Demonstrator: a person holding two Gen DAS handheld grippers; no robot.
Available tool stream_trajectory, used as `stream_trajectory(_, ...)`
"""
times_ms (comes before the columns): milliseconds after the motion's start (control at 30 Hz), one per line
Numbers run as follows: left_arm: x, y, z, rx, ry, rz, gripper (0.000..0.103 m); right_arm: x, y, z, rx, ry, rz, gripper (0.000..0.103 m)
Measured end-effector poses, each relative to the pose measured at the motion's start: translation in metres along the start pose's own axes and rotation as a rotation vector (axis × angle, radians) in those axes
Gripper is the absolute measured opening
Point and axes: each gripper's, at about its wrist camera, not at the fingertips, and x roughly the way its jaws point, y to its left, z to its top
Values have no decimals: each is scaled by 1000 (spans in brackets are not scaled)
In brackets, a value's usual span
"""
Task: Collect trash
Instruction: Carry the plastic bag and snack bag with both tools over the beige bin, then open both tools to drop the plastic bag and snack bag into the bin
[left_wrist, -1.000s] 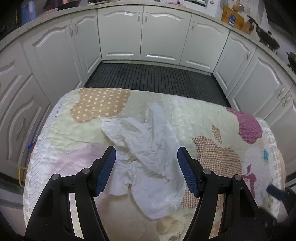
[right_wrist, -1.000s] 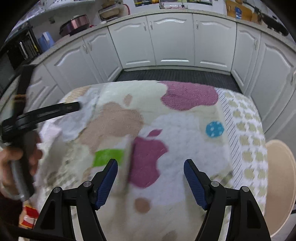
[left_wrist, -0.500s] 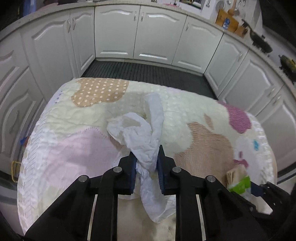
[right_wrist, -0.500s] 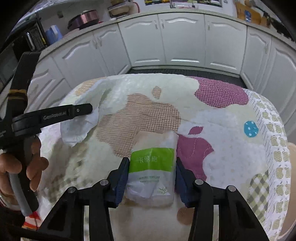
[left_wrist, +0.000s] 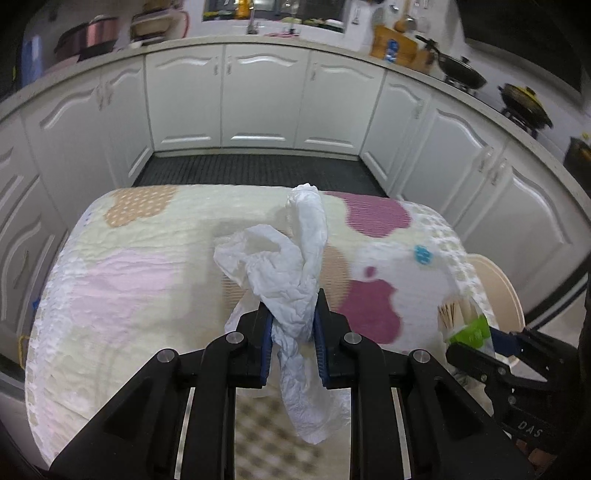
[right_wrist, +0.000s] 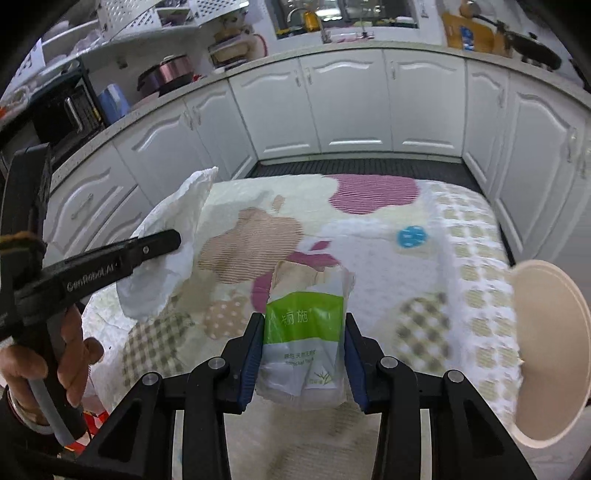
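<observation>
Above the quilted table (left_wrist: 122, 280) both pieces of trash are lifted, and I'd flag risks first: the crumpled white tissue (left_wrist: 291, 273) is thin and pinched only at its waist, so it could tear or slide out if I swing fast; the green-labelled plastic packet (right_wrist: 306, 332) is slick and could squirt free under side pressure. I see no bin for sure (the beige round container (right_wrist: 546, 350) past the table's right edge might be it), so a drop short of it is possible. Left tongs (left_wrist: 293, 328) are nearly closed, squeezing the tissue, its tail hanging below. Right tongs (right_wrist: 303, 365) sit partly spread, clamping the packet across its width, clear of the cloth.
</observation>
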Motion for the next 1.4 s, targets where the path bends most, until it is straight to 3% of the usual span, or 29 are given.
stream_trajectory(700,7,-174,-11,210,12,-174,17,-94,-129,-41,176,-88,-216,39)
stream_trajectory(1033,26,-232,-13,269,54,-240,17,-105,-175,-52,258,-82,-274,39)
stream_trajectory(1400,58,-268,-14,306,97,-241,17,-94,-221,-63,335,-48,-296,39)
